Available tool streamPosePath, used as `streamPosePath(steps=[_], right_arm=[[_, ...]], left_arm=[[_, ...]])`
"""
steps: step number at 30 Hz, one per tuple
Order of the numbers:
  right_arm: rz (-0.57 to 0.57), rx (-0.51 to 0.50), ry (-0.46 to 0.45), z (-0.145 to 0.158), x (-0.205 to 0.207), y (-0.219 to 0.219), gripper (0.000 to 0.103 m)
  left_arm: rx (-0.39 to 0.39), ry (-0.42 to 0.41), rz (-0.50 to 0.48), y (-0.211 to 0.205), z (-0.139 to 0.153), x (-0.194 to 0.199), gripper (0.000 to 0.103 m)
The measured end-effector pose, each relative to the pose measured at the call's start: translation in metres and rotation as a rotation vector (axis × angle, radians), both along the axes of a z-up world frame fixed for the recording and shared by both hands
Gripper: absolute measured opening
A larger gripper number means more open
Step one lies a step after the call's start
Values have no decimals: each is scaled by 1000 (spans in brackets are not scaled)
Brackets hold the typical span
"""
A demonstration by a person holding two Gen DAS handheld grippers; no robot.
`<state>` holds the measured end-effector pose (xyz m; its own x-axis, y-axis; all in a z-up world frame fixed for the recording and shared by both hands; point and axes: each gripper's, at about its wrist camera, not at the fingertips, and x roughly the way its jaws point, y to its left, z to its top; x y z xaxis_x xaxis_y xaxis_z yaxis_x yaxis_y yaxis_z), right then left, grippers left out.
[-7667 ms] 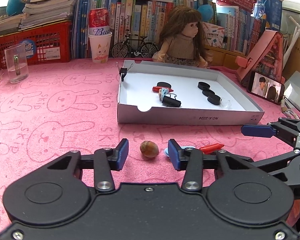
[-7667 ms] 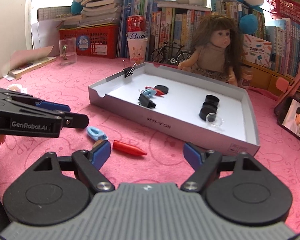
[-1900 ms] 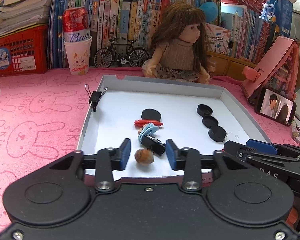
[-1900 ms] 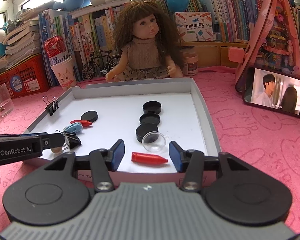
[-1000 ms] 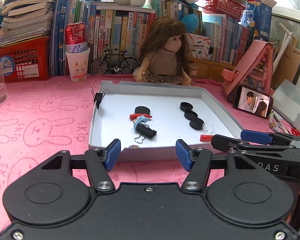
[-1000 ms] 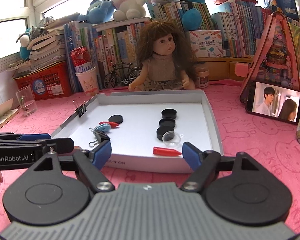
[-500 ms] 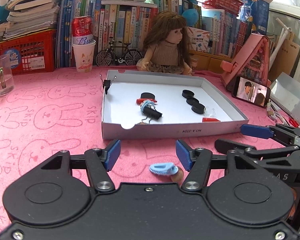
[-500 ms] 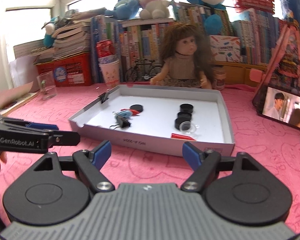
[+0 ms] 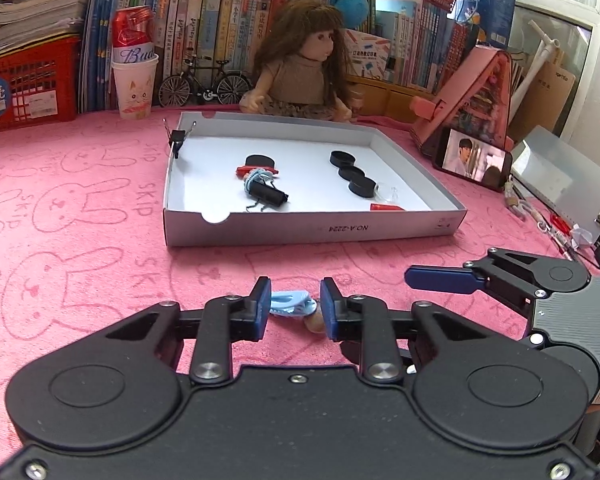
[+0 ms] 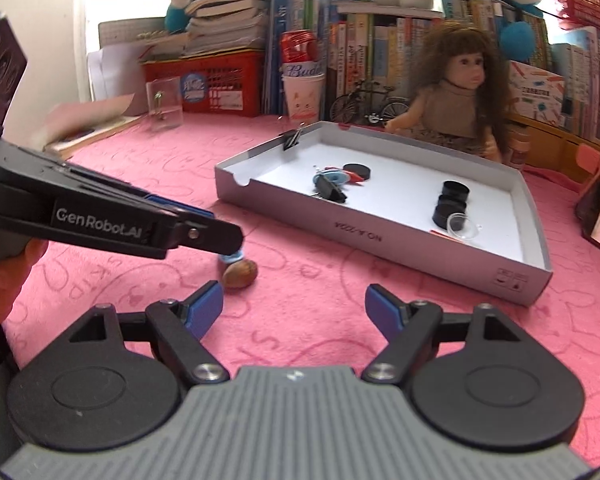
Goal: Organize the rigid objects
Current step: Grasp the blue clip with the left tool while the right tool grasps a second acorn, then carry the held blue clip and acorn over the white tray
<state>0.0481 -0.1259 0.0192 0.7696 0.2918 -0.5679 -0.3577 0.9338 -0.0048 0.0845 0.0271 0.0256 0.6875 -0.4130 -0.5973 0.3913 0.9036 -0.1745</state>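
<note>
My left gripper (image 9: 292,309) has its jaws narrowed around the blue clip (image 9: 290,304) on the pink worktop (image 9: 80,240), beside a nut (image 10: 239,273). My right gripper (image 10: 294,312) hovers, jaws wide, empty.

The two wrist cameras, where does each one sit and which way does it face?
Left wrist: low on the left gripper, facing the grey cardboard tray; its fingers flank a light blue plastic clip.
Right wrist: on the open right gripper, facing that tray from its left; a thumb shows.
Shared: tray, long-haired doll, brown nut.
</note>
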Motion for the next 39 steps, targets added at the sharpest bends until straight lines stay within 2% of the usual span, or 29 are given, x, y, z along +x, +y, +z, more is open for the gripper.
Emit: streamPosePath(steps=[9,18,20,28,34,37,39], right_arm=[[34,-8,10,-3,4,7,81],[100,-13,34,-3,23,16,66],[115,-18,33,-3,25,18,54],[159,-21,32,-2,24,26,26],[121,-11,25,-2,21,22,26],[87,-9,23,-2,20,16,26],[60,-4,21,-1,20,11,26]], left_arm=[[35,40,75,8,-13,13,26],[36,24,107,18,-9,19,26],[36,26,111,19,-10,19,26],[33,23,116,17,-11,22,27],[34,27,121,12,-13,26,26],[38,18,124,9,-16,26,18],[43,7,124,7,-17,24,16]])
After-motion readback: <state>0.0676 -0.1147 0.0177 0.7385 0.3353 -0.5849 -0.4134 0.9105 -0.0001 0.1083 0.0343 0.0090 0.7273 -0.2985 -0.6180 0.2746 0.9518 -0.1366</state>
